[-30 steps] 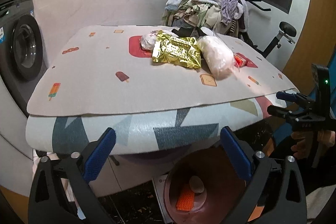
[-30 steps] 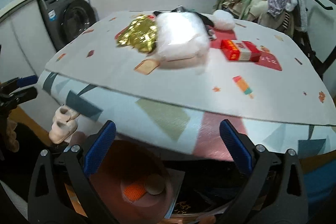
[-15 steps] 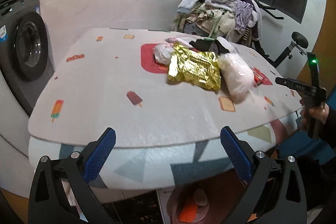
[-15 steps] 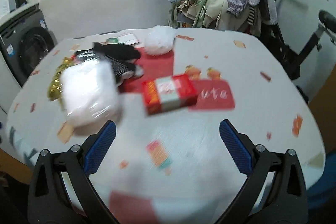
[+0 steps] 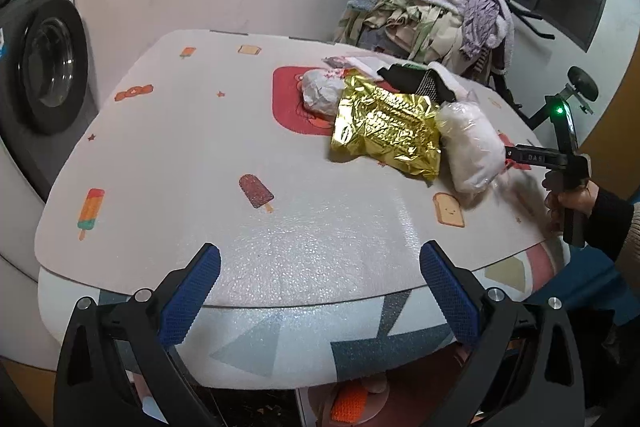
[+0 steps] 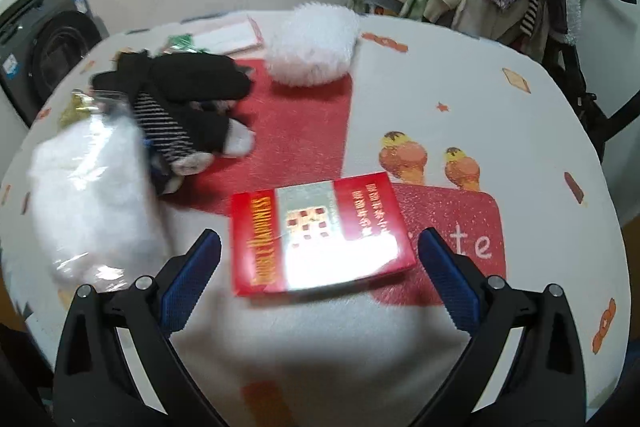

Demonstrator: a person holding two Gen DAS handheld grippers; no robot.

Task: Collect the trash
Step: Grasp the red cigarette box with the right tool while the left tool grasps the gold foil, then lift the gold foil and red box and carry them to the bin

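Left gripper [image 5: 320,291] is hanging spread wide and empty at the near edge of the desk [image 5: 312,247], and I am seeing plenty of bare mat between it and the trash, so it is not crowding anything. Further in, the gold foil wrapper [image 5: 386,129] is lying against a crumpled white wad [image 5: 320,91] and a clear bag of white stuffing [image 5: 472,151]; I am judging that a careless sweep there is likely to snag the black socks [image 6: 180,99] instead. Moving right, my right gripper [image 6: 318,273] is also standing wide apart, holding nothing, with the red cigarette box [image 6: 320,235] lying flat just ahead of and between its pads. I am worrying that the flat, glossy box is going to slip or skate forward if I am closing too high on it. The stuffing bag is sitting just beside the left pad, so drifting that way is risking a double grab. Rightward the mat is running open toward its rounded rim.
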